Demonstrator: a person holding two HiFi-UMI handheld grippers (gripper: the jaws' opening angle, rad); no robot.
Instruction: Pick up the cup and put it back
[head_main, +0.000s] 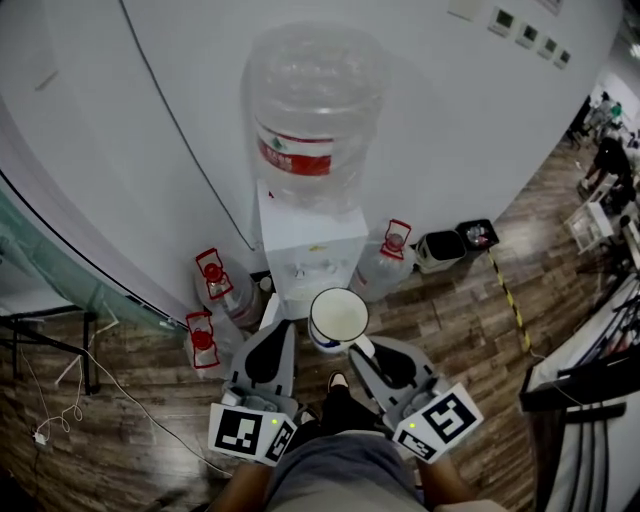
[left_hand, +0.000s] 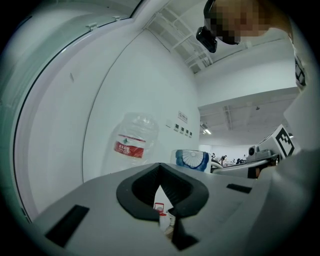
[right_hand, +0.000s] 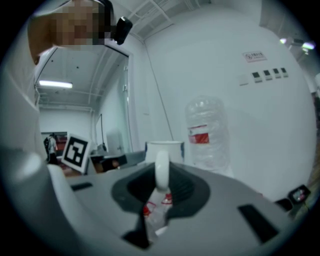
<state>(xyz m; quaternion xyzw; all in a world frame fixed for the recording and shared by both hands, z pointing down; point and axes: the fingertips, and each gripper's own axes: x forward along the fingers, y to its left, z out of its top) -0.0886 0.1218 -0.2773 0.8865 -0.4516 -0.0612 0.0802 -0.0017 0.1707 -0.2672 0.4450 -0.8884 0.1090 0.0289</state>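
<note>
A white cup (head_main: 338, 316) with a blue pattern hangs in the air in front of the water dispenser (head_main: 305, 248). My right gripper (head_main: 362, 350) is shut on the cup's handle (right_hand: 161, 170), which stands upright between the jaws in the right gripper view, with the cup body (right_hand: 165, 149) just beyond. My left gripper (head_main: 280, 335) is beside the cup on its left, shut and holding nothing. In the left gripper view the cup (left_hand: 192, 160) shows to the right, past the closed left gripper (left_hand: 167, 200).
A large clear water bottle (head_main: 312, 110) tops the dispenser against the white wall. Spare bottles with red caps (head_main: 222, 285) (head_main: 388, 258) stand on the wooden floor either side. Two small bins (head_main: 452, 245) sit to the right. A desk edge (head_main: 590, 370) lies far right.
</note>
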